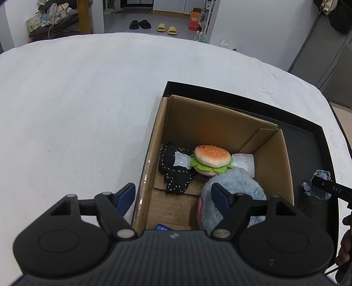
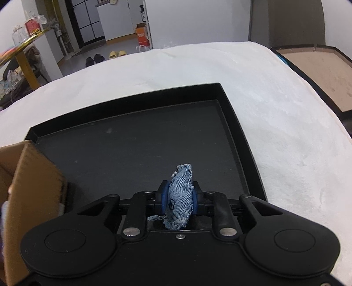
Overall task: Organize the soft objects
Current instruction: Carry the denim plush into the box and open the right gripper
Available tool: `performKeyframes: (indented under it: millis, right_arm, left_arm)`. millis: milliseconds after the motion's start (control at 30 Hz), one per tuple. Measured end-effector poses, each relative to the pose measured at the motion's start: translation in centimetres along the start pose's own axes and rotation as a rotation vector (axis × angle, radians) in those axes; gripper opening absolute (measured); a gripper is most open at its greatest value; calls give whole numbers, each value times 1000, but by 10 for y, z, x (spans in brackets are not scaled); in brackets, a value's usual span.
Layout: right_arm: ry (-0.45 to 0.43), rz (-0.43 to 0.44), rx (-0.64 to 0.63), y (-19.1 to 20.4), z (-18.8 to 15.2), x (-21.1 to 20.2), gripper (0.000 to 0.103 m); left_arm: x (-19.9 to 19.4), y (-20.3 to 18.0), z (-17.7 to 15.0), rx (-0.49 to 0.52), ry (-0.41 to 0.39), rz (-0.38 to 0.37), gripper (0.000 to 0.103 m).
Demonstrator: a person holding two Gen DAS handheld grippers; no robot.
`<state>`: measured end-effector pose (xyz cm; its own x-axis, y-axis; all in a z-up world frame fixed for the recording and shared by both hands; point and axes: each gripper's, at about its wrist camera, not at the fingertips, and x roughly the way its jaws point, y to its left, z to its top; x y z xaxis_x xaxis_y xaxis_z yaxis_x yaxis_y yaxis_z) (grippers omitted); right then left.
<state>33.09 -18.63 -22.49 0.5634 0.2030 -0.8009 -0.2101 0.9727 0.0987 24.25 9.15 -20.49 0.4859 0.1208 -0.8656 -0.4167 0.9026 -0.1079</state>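
A cardboard box stands in a black tray on a white cloth. It holds a plush burger, a black stitched piece, a white soft item and a fluffy light-blue plush. My left gripper is open above the box's near left wall, holding nothing. My right gripper is shut on a frayed denim piece above the tray floor. The denim piece and the right gripper's tip show in the left wrist view, right of the box.
The box corner sits left of the right gripper. A second tray with a brown floor lies at the far right. Slippers and an orange box are on the floor beyond the cloth.
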Motion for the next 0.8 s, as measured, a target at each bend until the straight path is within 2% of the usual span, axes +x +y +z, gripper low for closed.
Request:
performKeyframes:
  millis: [500, 800]
  right_arm:
    - [-79, 97, -46, 49, 28, -46, 21]
    - [-98, 147, -65, 78, 32, -63, 21]
  left_arm:
    - [-15, 16, -2, -22, -27, -38, 74]
    - [-17, 29, -4, -24, -21, -56, 74]
